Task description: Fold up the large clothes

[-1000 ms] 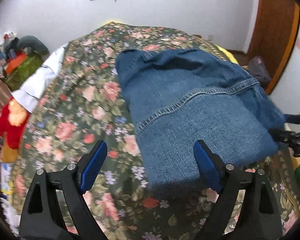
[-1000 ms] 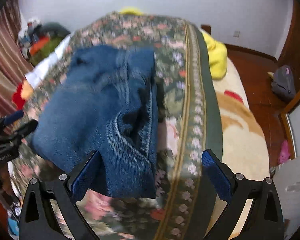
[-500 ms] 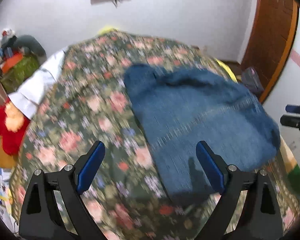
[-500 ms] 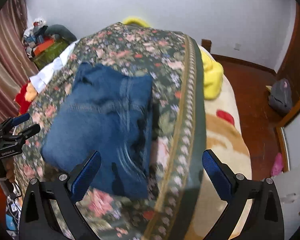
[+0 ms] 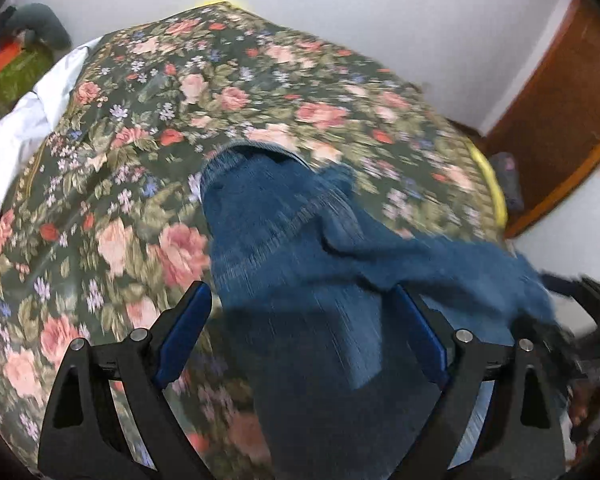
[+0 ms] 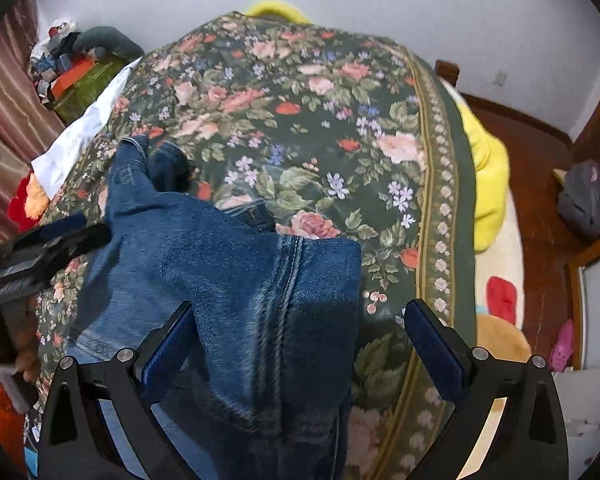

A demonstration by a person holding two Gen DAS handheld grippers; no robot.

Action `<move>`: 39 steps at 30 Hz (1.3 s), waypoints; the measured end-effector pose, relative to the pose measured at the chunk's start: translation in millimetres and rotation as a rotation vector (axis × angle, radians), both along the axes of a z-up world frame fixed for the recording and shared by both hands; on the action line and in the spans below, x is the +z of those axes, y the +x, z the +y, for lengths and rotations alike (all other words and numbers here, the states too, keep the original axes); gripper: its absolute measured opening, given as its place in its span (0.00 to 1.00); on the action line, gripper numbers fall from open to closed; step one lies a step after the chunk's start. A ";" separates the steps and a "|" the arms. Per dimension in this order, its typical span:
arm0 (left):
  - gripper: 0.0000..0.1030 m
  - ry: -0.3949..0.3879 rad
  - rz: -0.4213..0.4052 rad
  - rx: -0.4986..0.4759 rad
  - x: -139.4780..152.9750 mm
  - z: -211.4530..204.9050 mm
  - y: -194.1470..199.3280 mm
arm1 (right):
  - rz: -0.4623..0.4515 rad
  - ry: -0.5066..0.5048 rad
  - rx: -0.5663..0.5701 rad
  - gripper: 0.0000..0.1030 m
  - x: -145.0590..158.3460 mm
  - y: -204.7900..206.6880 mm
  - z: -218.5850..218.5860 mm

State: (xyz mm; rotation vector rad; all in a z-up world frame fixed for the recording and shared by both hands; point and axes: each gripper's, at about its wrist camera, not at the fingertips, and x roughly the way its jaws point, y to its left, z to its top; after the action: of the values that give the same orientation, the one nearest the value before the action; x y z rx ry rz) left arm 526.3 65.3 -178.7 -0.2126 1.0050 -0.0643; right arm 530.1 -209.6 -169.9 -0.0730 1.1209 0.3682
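Observation:
Blue denim jeans lie folded and somewhat bunched on the floral bedspread. My left gripper hangs over their near end with its jaws wide. The denim fills the gap, and I see no pad pressing on it. In the right wrist view the jeans reach from the waistband at the far left down between the jaws of my right gripper, which is open. Its right pad stands apart from the cloth. The left gripper shows at the left edge there, with a hand below it.
A white cloth and a red plush toy lie along the bed's left side, with a pile of things behind. At the right are a yellow blanket, a grey bag on the wooden floor and a door.
Both grippers drew back, then came in close over the jeans, which now fill the space between the jaws. The jeans look narrower and more bunched. The jaws stay wide.

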 end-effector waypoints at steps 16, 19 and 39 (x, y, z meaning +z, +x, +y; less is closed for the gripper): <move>0.94 0.006 0.011 -0.005 3.9 20.3 -13.2 | -0.016 0.023 -0.011 1.00 -5.7 -13.5 -22.3; 0.94 -0.049 0.006 0.000 16.5 34.7 -35.4 | -0.048 0.010 0.003 1.00 4.9 -27.0 -27.1; 0.97 -0.549 0.216 -0.028 -57.2 31.8 -55.0 | 0.328 0.402 0.043 1.00 -57.0 -14.4 -49.5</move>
State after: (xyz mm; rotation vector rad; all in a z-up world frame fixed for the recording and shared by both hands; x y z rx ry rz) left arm 471.3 97.2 -236.0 -0.7186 1.1904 -0.3503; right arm 515.7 -259.1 -226.9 0.3289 1.3488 0.6540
